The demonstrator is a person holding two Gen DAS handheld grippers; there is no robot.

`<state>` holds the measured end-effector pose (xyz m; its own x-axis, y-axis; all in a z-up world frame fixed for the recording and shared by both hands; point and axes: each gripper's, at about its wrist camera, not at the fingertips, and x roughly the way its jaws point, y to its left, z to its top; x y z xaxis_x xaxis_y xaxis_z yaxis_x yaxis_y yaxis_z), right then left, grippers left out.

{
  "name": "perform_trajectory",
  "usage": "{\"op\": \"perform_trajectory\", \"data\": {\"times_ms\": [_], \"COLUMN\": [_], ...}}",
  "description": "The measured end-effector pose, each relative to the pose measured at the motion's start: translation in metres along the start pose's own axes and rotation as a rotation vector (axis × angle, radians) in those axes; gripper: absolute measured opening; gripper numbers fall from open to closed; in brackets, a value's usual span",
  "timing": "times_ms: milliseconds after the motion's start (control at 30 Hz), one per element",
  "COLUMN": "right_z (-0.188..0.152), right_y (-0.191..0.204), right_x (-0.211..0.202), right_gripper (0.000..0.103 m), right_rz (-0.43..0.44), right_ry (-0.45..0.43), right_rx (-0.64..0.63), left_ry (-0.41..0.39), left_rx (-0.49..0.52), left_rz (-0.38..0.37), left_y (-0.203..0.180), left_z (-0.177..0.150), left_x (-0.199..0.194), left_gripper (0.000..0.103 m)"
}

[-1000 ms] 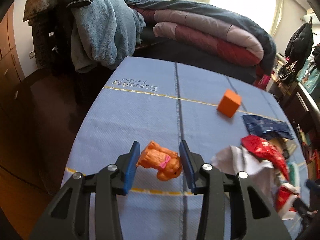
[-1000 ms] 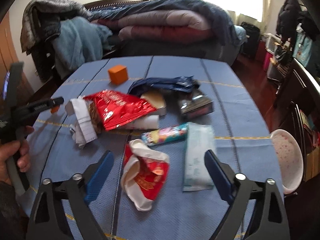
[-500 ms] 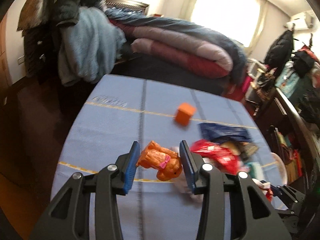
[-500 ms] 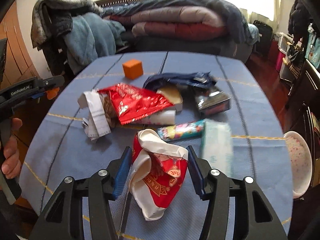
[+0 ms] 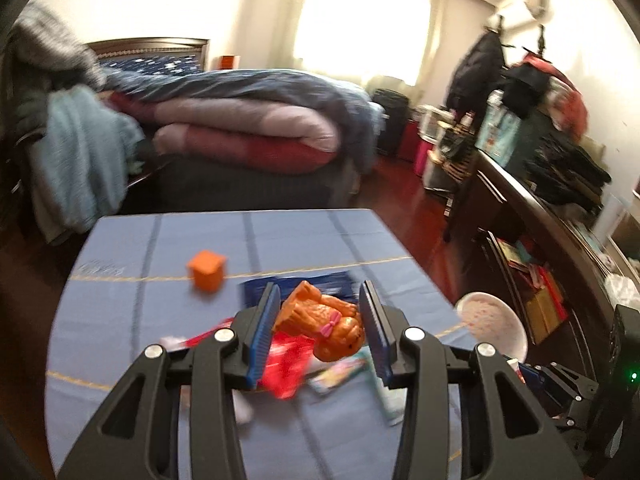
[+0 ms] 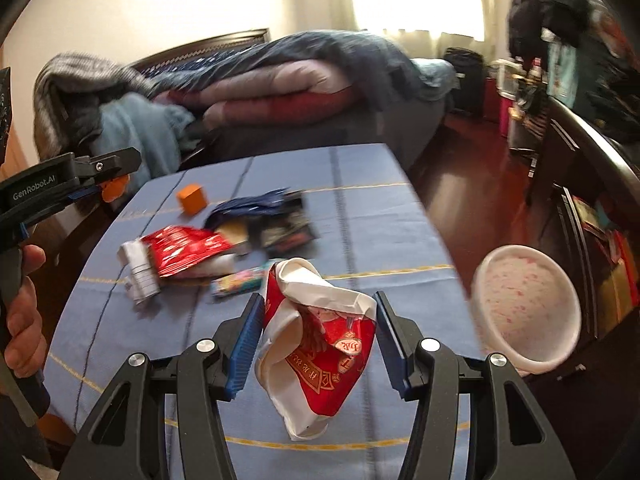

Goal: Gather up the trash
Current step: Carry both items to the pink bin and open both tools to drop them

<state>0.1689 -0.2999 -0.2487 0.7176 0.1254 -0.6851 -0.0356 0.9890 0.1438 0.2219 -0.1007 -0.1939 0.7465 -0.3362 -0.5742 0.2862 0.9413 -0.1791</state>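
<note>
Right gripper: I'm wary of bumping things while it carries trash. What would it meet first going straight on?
Probably the bare blue tablecloth beyond the crumpled red wrapper that the right gripper holds; depth is unclear.

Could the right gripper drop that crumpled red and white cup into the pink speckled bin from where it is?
Probably yes. The right gripper is shut on the crumpled paper cup, and the pink speckled bin stands open just past the table edge on its right, with nothing visible between them.

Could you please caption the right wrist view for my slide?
Right gripper shut on a crumpled red-and-white wrapper above the littered blue table.
</note>
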Motion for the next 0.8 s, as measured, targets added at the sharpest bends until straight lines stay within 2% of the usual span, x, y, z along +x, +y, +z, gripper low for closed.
{"op": "perform_trajectory", "data": {"times_ms": [133,400,533,700,800], "right_z": [0.000,-0.004,-0.007,-0.012,-0.015], "right_y": [-0.035,-0.132,-0.177,-0.222,-0.242], "right_x": [-0.009,-0.016,-0.010,0.013,0.035], "right_gripper": [0.055,0.055,0.055,0.055,0.055], "right_rz": [-0.050,-0.207,-0.269,-0.346,-0.387], "right_ry": [-0.034,-0.078,-0.065,-0.025,0.008], "right_rx": [0.056,0.212,0.285,0.334,0.345], "left_ry": [0.023,0.057,0.109,0.169,0.239], "left_rx": [0.061,0.194,0.222,0.248,0.248], "left_rz": [-0.056,-0.191,-0.281,-0.332,-0.372], "left_y": [-0.046,-0.152,-0.203,-0.255,-0.281], "left_z": [0.007,0.014,0.012,0.005,-0.003], "left_x": [0.021,0.075,0.111,0.164,0.199], "left_gripper": [0.042,0.042,0.042,0.042,0.042]}}
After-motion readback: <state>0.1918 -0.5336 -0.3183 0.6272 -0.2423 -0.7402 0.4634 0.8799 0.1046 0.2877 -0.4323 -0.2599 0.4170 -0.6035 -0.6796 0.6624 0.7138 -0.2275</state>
